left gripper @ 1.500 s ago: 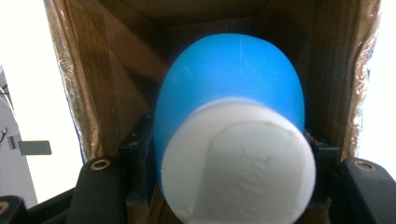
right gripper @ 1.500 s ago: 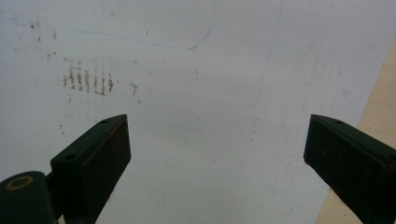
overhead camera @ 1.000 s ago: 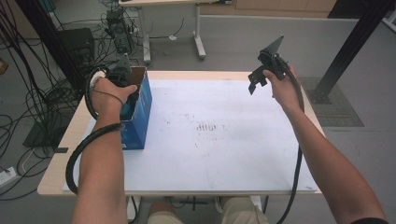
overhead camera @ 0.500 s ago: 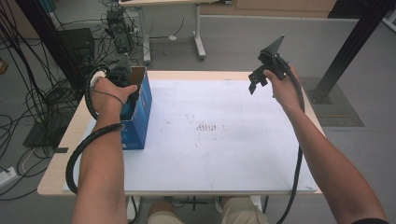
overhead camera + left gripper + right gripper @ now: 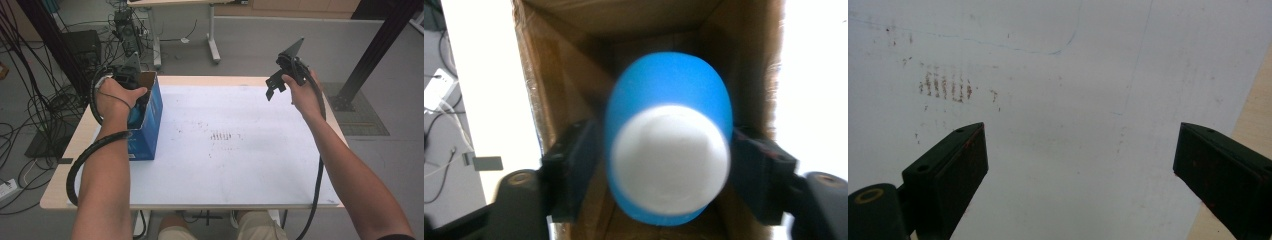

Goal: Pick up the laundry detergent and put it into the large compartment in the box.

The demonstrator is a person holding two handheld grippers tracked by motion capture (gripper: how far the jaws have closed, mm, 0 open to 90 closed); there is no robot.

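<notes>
A blue cup with a white end is down inside an open blue box with brown cardboard walls, at the table's left edge. My left gripper reaches into the box from above. Its jaws have just been opening; the blurred cup is between them and the pads stand slightly off its sides. In the high view the left gripper is half hidden by the hand and the box rim. My right gripper hangs open over the far right of the table, nothing between its fingers.
A white sheet with a patch of small brown marks covers the wooden table. Cables and black equipment lie on the floor to the left. Another table's legs stand behind.
</notes>
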